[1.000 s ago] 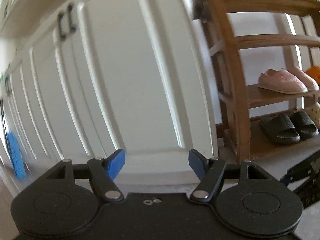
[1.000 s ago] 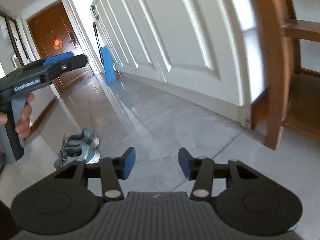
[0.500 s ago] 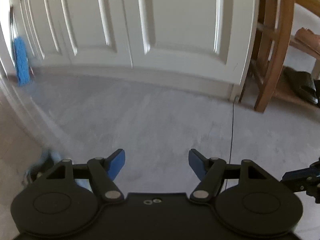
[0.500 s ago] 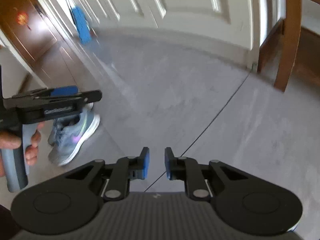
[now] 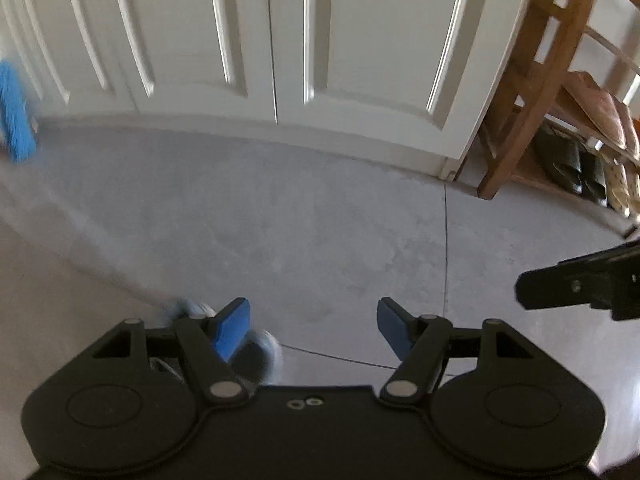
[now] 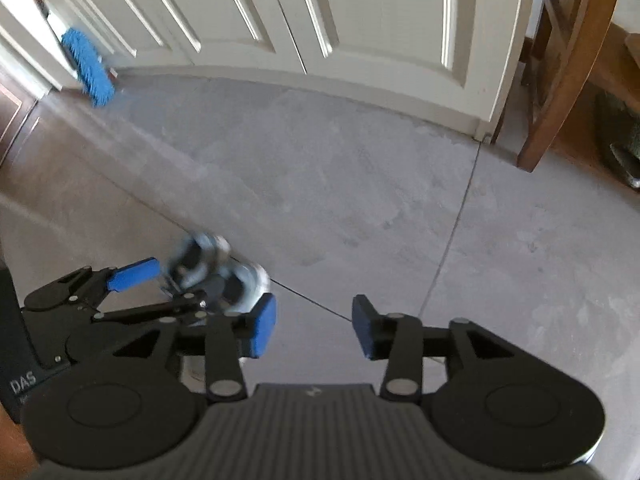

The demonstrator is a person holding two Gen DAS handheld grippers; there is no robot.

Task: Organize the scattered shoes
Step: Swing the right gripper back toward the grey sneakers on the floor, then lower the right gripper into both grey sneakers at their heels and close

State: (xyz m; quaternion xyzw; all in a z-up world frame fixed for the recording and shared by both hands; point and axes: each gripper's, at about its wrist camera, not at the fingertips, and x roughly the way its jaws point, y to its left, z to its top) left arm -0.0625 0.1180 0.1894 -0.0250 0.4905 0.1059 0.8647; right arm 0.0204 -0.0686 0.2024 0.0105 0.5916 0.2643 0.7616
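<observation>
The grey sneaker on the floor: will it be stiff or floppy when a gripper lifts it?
Probably mixed. The sneaker looks like a soft fabric running shoe, so its collar would likely fold under the pads. The pale sole rim should stay fairly stiff. It seems light. Blur hides details, so this is tentative.

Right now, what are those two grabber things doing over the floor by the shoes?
A person holds a grabber in each hand above the grey floor. Both are empty. The left gripper is open, and the right gripper has its jaws opening with nothing between them. A pair of grey sneakers lies blurry on the floor just below the left one, not yet picked up. The wooden shoe rack, with slippers on it, stands off to the right beside the white doors.
</observation>
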